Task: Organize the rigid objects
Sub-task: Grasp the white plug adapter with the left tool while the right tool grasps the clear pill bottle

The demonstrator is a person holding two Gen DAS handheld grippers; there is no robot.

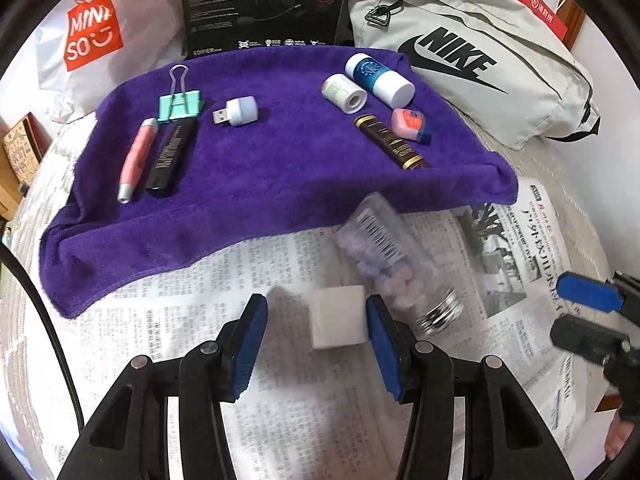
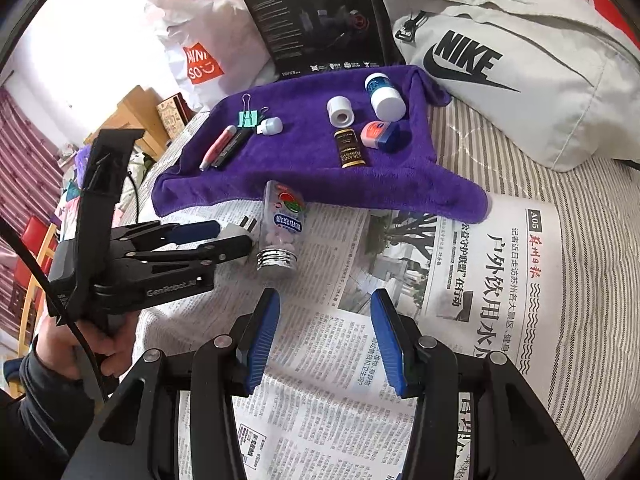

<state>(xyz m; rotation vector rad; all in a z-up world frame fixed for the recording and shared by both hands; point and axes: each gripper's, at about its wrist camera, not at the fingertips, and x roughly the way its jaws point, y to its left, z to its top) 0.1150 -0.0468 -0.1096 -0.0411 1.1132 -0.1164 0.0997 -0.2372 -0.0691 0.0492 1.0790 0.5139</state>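
Observation:
A white cube-shaped plug adapter (image 1: 339, 317) lies on the newspaper between the fingers of my left gripper (image 1: 314, 301), close to the right pad; the jaws are apart, so it is open. Just right of the adapter a clear candy bottle (image 1: 394, 264) with a silver cap lies on its side. My right gripper (image 2: 326, 294) is open over the newspaper with nothing between its fingers. On the purple towel (image 1: 280, 184) lie a pink pen (image 1: 138, 158), a black stick (image 1: 172, 156), a teal binder clip (image 1: 180, 104) and a USB light (image 1: 238, 112) at left.
At the towel's right lie a white roll (image 1: 345, 93), a blue-and-white bottle (image 1: 380, 79), a pink jar (image 1: 408, 120) and a brown tube (image 1: 392, 142). Behind stand a grey Nike bag (image 1: 480, 60), a black box (image 1: 264, 4) and a white shopping bag (image 1: 104, 36). A hand (image 2: 112, 344) holds the left gripper.

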